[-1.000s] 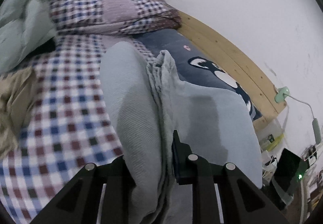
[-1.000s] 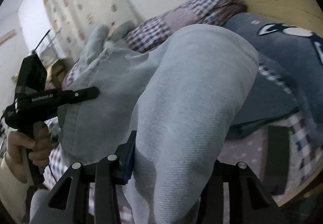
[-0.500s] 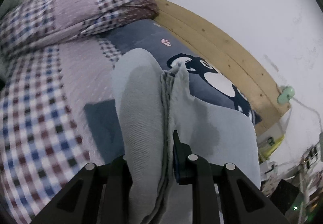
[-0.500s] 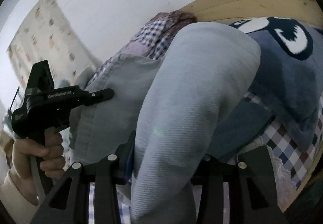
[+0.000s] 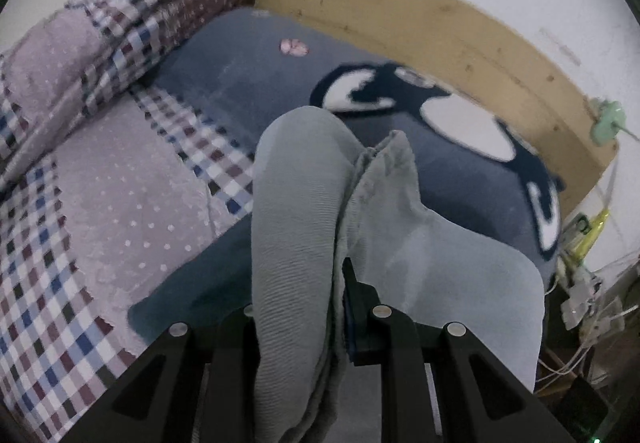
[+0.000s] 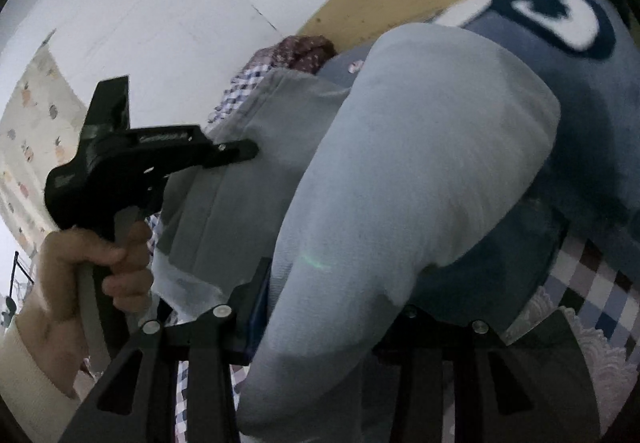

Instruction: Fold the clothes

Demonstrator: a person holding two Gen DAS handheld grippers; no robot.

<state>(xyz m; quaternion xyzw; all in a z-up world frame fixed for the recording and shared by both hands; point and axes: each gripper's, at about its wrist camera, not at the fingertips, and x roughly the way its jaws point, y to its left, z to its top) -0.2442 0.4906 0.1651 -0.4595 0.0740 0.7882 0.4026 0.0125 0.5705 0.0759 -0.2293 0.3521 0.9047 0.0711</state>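
A pale blue-grey garment point(image 5: 296, 203) hangs folded in a thick bundle above the bed. My left gripper point(image 5: 298, 307) is shut on one folded edge, and cloth spills over both of its fingers. In the right wrist view the same garment point(image 6: 400, 163) bulges between the fingers of my right gripper point(image 6: 328, 307), which is shut on a thick fold. That view also shows the left gripper point(image 6: 250, 151) pinching the garment's far edge, held by a person's hand point(image 6: 92, 263). The fingertips of both grippers are buried in cloth.
Below lies a bed with a checked and dotted quilt point(image 5: 60, 283) and a dark blue blanket with a black-and-white animal print point(image 5: 460, 171). A wooden headboard point(image 5: 440, 23) runs along the white wall. A rolled quilt point(image 5: 100, 35) lies at the left, cables point(image 5: 580, 307) at the right.
Both grippers have carried the garment across the bed toward the headboard and the dark blanket. Both views have rolled. The grips on the cloth are unchanged.
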